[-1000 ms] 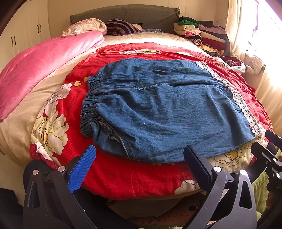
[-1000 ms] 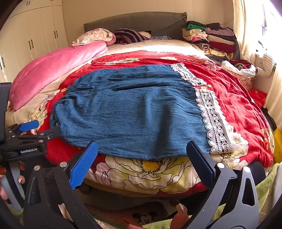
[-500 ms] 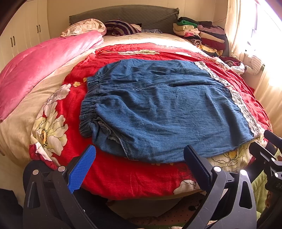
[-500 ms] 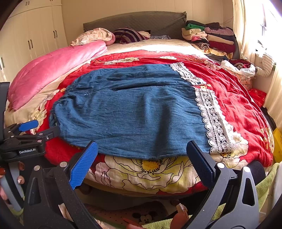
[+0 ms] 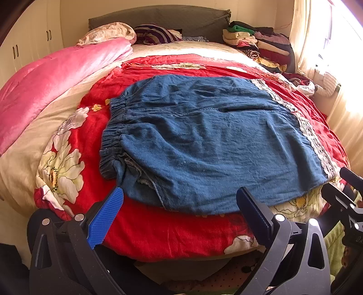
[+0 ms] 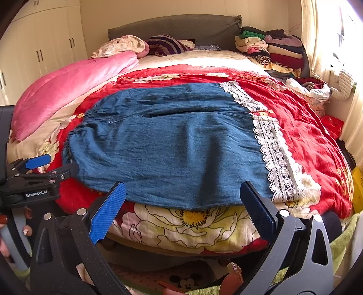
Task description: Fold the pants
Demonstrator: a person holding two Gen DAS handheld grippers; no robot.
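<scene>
Blue denim pants [image 5: 204, 140] with white lace hems [image 6: 276, 156] lie flat on the red flowered bedspread [image 5: 158, 229], elastic waistband [image 5: 113, 136] to the left. They also show in the right wrist view [image 6: 172, 145]. My left gripper [image 5: 180, 204] is open and empty, just short of the pants' near edge by the waist end. My right gripper [image 6: 182, 199] is open and empty at the near edge toward the lace end. The left gripper shows at the left of the right wrist view [image 6: 52, 169]; the right gripper shows at the right edge of the left wrist view [image 5: 340, 188].
A pink quilt [image 5: 45, 86] lies along the bed's left side. Pillows [image 5: 109, 34] and a grey headboard [image 5: 158, 18] are at the far end. A stack of folded clothes [image 5: 256, 45] sits at the far right. Curtains [image 6: 329, 34] and a window are on the right, wardrobes [image 6: 45, 45] on the left.
Both grippers have edged slightly closer to the pants' near edge. The pants have not moved.
</scene>
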